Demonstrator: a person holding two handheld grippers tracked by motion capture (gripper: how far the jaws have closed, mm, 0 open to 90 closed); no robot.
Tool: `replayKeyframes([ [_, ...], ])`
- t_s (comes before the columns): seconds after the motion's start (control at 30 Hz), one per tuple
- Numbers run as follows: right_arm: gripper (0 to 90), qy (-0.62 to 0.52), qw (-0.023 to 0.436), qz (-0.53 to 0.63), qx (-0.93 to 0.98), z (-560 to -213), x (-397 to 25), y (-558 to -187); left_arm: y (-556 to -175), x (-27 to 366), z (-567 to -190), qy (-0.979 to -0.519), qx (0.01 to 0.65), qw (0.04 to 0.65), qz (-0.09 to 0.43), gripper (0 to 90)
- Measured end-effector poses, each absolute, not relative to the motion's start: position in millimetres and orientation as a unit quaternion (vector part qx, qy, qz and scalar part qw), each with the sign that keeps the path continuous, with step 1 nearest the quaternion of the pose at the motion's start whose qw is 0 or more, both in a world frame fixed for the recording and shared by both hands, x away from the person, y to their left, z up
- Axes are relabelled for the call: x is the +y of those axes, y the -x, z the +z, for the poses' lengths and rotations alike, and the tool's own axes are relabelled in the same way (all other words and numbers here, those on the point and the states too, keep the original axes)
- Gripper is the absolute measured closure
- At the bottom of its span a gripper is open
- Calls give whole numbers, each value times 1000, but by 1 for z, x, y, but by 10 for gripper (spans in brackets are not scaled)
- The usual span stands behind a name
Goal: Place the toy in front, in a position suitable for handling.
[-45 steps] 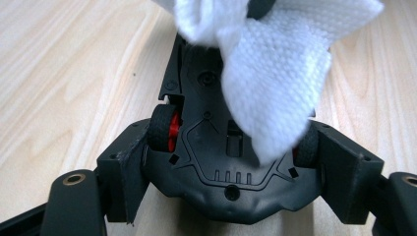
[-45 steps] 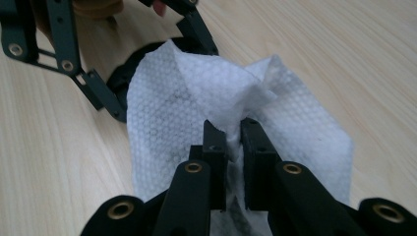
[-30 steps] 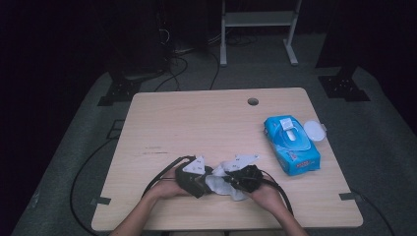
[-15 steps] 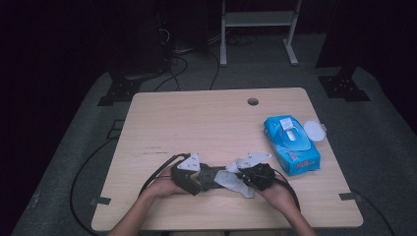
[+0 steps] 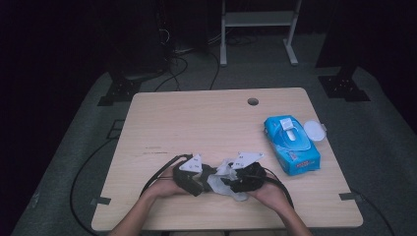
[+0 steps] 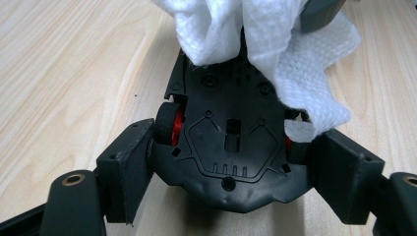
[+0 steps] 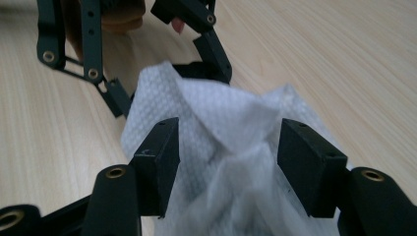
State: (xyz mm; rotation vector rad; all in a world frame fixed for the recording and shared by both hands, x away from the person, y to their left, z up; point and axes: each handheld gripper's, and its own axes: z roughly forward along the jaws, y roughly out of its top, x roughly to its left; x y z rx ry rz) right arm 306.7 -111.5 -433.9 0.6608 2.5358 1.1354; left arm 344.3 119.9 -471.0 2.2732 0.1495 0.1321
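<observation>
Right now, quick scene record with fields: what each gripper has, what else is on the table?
left gripper: shut on black toy car, underside toward its camera, red-hubbed wheels beside the jaws
right gripper: jaws either side of bunched white wet wipe; grip cannot be told
wipe contact: draped over the car's far end
blue wipes pack: lid flipped open, right of the grippers
surface: light wooden table

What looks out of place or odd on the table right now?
The toy car is belly-up, its black underside and red-hubbed wheels showing, clamped in the left hand-held gripper. That suits wiping with the white wipe in the right hand-held gripper. The blue wipes pack lies with its lid open.
</observation>
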Motion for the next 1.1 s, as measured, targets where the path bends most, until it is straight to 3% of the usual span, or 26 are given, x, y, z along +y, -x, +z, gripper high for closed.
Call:
replayKeyframes([
  [0.03, 432, -227, 146, 391, 880, -435, -108, -308, -344, 119, -471, -905, 57, 418, 50, 236],
  [0.17, 731, -226, 146, 382, 884, -445, -97, -312, -344, 119, -471, -905, 57, 418, 48, 236],
  [0.27, 799, -234, 168, 371, 883, -444, -103, -311, -347, 122, -470, -903, 70, 421, 43, 234],
  [0.5, 826, -266, 175, 363, 876, -444, -125, -311, -346, 122, -470, -904, 67, 420, 52, 234],
  [0.7, 828, -218, 144, 391, 883, -447, -92, -301, -345, 118, -470, -909, 53, 410, 59, 236],
  [0.77, 829, -198, 156, 384, 888, -448, -86, -298, -345, 120, -470, -907, 57, 414, 55, 237],
  [1.1, 833, -247, 176, 366, 880, -445, -130, -299, -344, 119, -470, -907, 54, 414, 57, 237],
])
